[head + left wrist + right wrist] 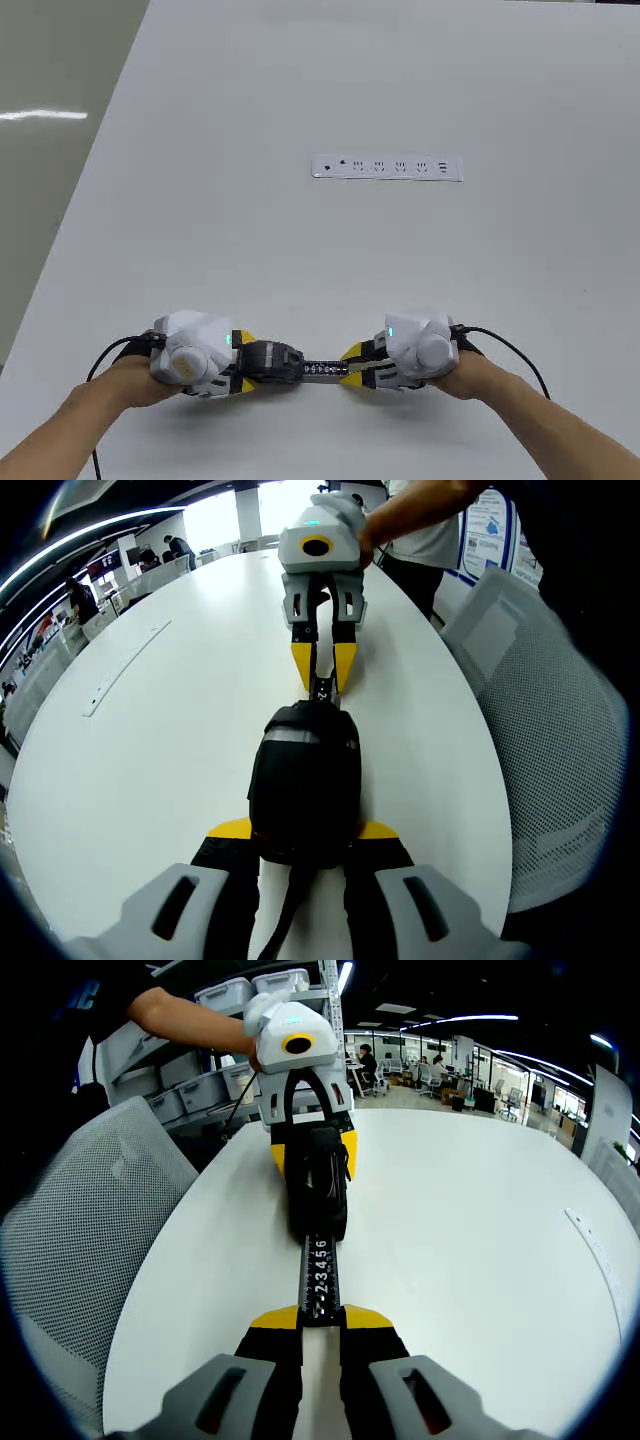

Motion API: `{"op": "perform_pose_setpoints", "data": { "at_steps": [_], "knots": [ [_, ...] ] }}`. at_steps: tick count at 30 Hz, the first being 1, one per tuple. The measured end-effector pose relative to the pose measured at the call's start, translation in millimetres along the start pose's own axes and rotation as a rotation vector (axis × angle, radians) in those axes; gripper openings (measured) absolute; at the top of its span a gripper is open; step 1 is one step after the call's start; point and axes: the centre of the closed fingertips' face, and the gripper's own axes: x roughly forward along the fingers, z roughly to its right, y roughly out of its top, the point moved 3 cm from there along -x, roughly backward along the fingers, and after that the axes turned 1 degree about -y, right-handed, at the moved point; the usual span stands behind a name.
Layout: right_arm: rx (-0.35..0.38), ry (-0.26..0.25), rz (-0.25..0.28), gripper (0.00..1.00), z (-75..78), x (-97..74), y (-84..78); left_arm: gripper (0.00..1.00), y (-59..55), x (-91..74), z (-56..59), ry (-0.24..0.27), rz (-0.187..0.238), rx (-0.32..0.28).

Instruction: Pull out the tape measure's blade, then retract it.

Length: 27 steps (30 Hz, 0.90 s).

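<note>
A black tape measure case [272, 361] rests near the table's front edge, with my left gripper [243, 363] shut on it. In the left gripper view the case [305, 780] sits between the yellow-tipped jaws. A short length of blade [325, 369] with printed numbers runs right from the case. My right gripper [354, 367] is shut on the blade's end. The right gripper view shows the blade [320, 1275] leading from my right gripper [321, 1317] to the case [318, 1184], and the left gripper [310, 1155] beyond it. My right gripper [322, 670] faces me in the left gripper view.
A white power strip [386, 167] lies flat mid-table, well beyond both grippers. The white table [300, 250] has its left edge [70, 210] close by. A grey mesh chair [90, 1250] stands beside the table. Cables trail from both grippers toward the person.
</note>
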Motion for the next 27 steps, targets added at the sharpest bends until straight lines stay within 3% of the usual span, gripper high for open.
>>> {"op": "perform_pose_setpoints", "data": {
  "at_steps": [27],
  "knots": [
    [0.014,-0.002,-0.009,0.11,0.1,-11.9,-10.3,0.28,0.2,0.1,-0.2,-0.002,0.002,-0.004]
  ]
}}
